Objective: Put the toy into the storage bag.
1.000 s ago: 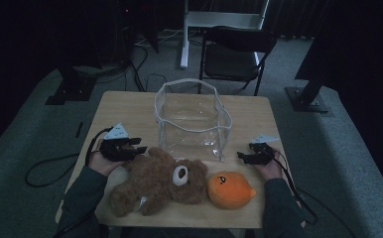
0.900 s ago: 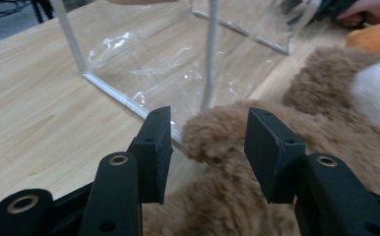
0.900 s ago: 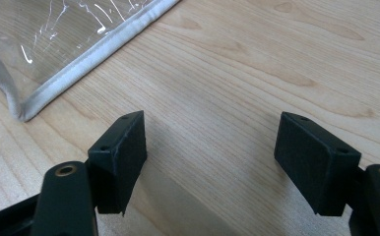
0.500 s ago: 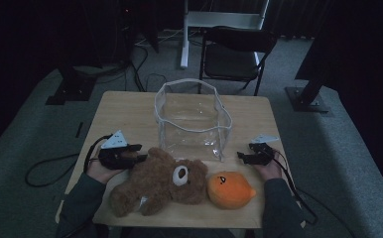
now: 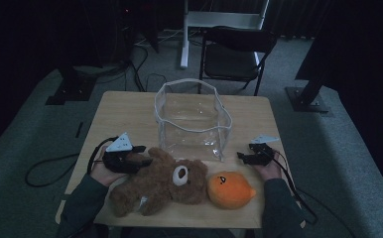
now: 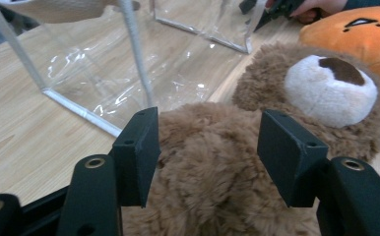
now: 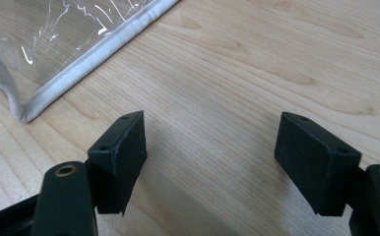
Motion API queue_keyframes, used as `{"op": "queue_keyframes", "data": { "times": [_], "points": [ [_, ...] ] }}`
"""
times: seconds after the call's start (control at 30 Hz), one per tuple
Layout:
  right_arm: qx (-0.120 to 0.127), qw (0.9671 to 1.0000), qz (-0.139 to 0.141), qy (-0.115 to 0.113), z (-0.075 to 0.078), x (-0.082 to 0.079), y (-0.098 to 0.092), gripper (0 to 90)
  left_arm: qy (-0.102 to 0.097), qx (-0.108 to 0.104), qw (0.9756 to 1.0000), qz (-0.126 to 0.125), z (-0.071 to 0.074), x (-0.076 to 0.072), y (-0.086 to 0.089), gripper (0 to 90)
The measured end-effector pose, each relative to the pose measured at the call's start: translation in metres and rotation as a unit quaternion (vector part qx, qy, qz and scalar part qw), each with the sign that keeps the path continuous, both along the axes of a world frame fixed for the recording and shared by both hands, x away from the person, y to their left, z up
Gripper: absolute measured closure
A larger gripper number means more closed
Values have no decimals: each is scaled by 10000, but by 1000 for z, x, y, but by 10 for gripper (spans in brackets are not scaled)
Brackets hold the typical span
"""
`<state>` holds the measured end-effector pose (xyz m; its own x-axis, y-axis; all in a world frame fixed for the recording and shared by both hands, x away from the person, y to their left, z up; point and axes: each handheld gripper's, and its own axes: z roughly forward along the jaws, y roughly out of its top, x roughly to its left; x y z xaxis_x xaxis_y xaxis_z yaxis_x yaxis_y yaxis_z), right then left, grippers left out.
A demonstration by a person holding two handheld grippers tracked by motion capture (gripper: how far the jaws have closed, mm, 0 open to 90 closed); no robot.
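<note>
brown teddy bear lies between the left tool's just-opening jaws; right tool gapes apart, no writing legible.

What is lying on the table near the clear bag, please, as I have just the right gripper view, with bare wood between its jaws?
Observer: A brown teddy bear lies face up in front of the clear bag, with an orange plush beside its head.
Operator: Thank you. Where is the left gripper?
Observer: The left gripper has its jaws on either side of the bear's body; they have just been opening and do not clamp it.
</note>
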<state>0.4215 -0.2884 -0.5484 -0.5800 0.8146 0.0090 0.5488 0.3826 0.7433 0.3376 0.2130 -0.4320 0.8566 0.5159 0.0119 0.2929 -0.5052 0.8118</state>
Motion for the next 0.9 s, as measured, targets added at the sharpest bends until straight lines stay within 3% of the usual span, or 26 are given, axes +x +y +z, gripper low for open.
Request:
{"op": "queue_keyframes", "data": {
  "times": [0.23, 0.43, 0.6, 0.87, 0.9],
  "points": [
    [1, 10000, -9, 1, 0, 0, 0, 270, 11, 1, 9999, -111, 1, -3, -8, 375],
    [2, 10000, -9, 1, 0, 0, 0, 270, 15, 112, 9991, -397, -2, -7, -23, 344],
    [-4, 10000, -16, 7, 0, 0, 1, 264, 3, 364, 9968, -710, -5, -10, -42, 299],
    [-14, 10000, 41, 28, 0, 0, 2, 229, 67, 488, 9942, -954, -10, -8, -57, 282],
    [-30, 10000, 39, 46, 0, -1, 3, 239, 86, 565, 9927, -1065, -13, -9, -62, 282]
  ]
}}
